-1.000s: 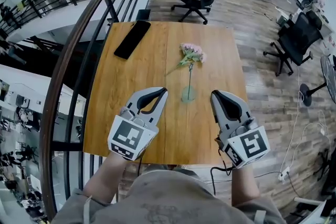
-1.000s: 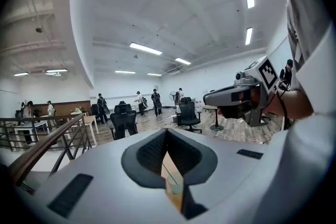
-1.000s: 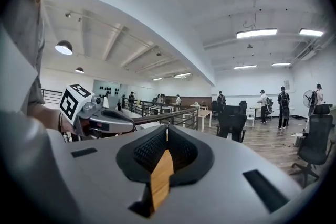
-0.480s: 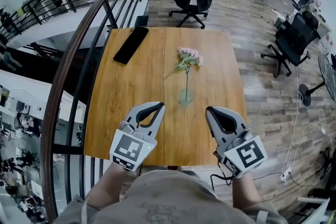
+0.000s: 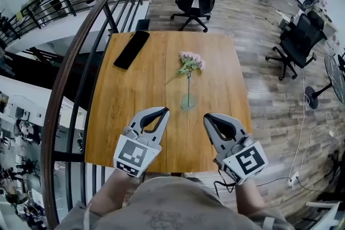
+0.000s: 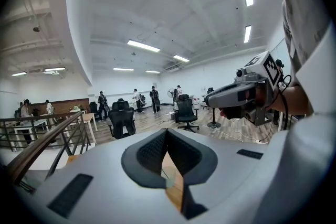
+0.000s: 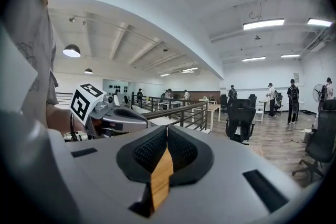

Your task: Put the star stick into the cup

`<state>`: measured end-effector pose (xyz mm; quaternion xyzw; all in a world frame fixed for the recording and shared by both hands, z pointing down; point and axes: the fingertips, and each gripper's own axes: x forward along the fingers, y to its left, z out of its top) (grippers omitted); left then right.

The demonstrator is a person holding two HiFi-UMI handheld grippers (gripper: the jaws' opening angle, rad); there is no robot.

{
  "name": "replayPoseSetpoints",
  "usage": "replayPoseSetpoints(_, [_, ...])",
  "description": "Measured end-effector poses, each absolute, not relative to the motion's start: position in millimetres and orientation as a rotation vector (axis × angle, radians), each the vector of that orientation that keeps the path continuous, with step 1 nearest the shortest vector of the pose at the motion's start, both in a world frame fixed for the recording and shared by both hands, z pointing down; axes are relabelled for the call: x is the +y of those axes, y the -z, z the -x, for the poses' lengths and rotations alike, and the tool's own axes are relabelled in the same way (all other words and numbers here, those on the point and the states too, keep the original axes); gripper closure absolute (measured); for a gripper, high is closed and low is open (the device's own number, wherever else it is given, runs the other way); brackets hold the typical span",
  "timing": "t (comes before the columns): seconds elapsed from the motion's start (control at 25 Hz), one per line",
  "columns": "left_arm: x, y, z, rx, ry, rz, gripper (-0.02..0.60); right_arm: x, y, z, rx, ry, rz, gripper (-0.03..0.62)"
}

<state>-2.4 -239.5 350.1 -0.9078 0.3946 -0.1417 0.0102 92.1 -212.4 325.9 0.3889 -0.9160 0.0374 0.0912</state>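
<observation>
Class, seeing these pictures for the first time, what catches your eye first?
A pink flower stem stands in a clear cup at the middle of the wooden table. The left gripper and the right gripper hover shut and empty over its near edge; a flat black phone lies at the far left corner.

Bright, even ceiling-strip lighting — sharp focus, soft shadows — heavy fisheye bending at edges.

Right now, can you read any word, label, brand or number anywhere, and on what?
No readable text in any view.
Left gripper, right gripper: square black-and-white marker patterns only, no letters.
Black phone: dark face, nothing legible.
</observation>
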Motion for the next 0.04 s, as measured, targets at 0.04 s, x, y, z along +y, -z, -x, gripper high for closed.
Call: replayPoseSetpoints(0.04, [-238.9,-351.6,1.5,1.232,0.443,2.833,0.565,-211.3,-328.1,-92.1,-2.721,-0.112,-1.150,0.560])
